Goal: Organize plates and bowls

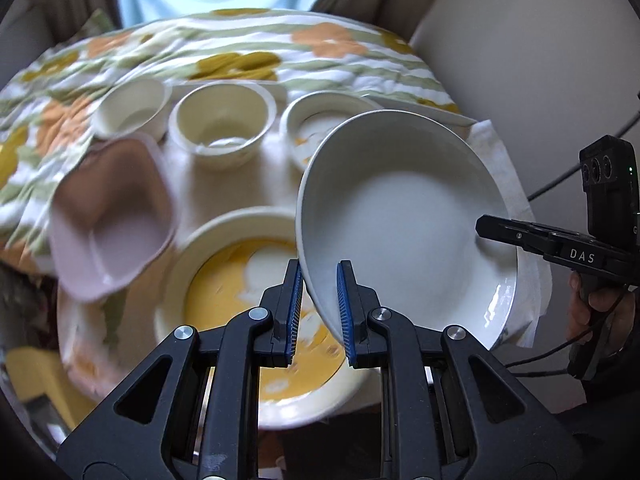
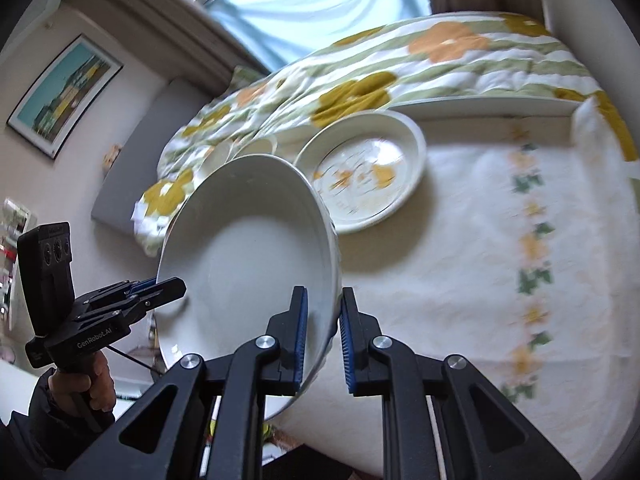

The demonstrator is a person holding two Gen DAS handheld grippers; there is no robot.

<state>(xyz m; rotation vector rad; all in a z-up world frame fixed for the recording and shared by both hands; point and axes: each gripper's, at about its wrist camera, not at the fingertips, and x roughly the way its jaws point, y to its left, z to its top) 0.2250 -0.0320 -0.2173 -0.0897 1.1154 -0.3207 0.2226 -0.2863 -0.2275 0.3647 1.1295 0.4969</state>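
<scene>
A large white bowl (image 1: 404, 216) is held tilted above the table between both grippers. My left gripper (image 1: 318, 280) is shut on its near rim. My right gripper (image 2: 322, 312) is shut on the opposite rim of the same bowl (image 2: 248, 264); it shows in the left wrist view (image 1: 496, 228) at the right. Under the bowl lies a yellow flowered plate (image 1: 240, 292). A pink square bowl (image 1: 108, 220) sits at the left. Behind stand two cream cups (image 1: 222, 120) (image 1: 132, 108) and a shallow flowered dish (image 1: 316, 128), also in the right wrist view (image 2: 364, 172).
The table carries a white embroidered cloth (image 2: 500, 240) and, behind it, a flowered quilt (image 1: 248, 52). A long white tray (image 2: 480, 108) lies at the back. The person's hand (image 2: 96, 376) holds the left gripper's handle. A framed picture (image 2: 64, 92) hangs on the wall.
</scene>
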